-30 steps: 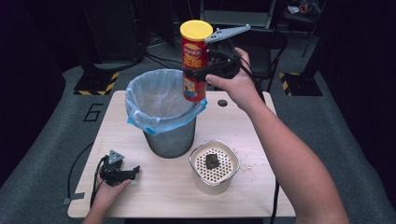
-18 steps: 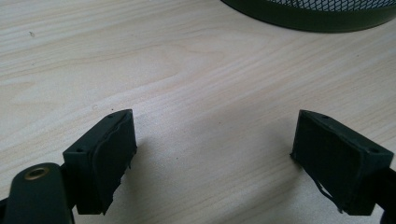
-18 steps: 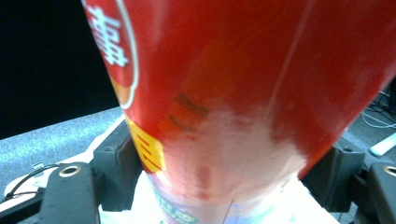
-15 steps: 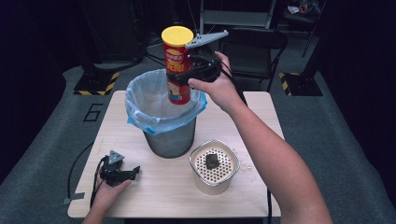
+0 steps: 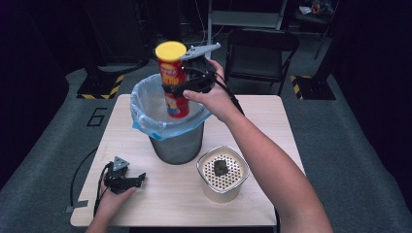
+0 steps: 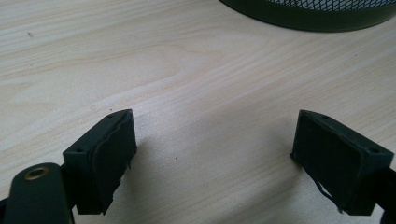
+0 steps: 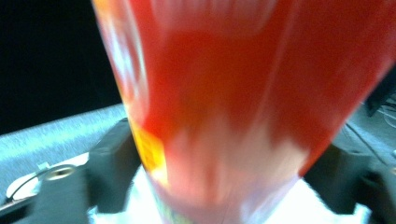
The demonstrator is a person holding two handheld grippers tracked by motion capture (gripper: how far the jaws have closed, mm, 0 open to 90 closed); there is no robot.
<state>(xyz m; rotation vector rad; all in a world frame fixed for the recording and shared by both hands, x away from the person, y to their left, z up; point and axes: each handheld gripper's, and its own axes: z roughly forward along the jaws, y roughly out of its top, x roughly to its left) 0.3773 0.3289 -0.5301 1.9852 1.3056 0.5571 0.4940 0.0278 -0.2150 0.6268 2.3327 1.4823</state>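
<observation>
A red chips can [image 5: 174, 85] with a yellow lid stands upright over the mouth of a metal bin [image 5: 177, 145] lined with a blue bag [image 5: 145, 121]. My right gripper [image 5: 180, 87] reaches to it from the right at mid height. Its jaws have just been opening. In the right gripper view the can [image 7: 233, 93] is still between them but smeared lengthwise, so it is slipping free. My left gripper [image 5: 133, 180] rests on the table [image 5: 262, 121] at the front left. In the left gripper view it [image 6: 212, 154] is open and holds nothing.
A white perforated container [image 5: 222, 191] with a dark lump [image 5: 221, 167] on top stands front right of the bin. The bin's base [image 6: 317, 14] lies ahead of the left gripper. A black chair [image 5: 260, 48] stands behind the table.
The right hand has carried the can left and down, from beyond the bin's right rim to over its opening. The left hand has kept still.
</observation>
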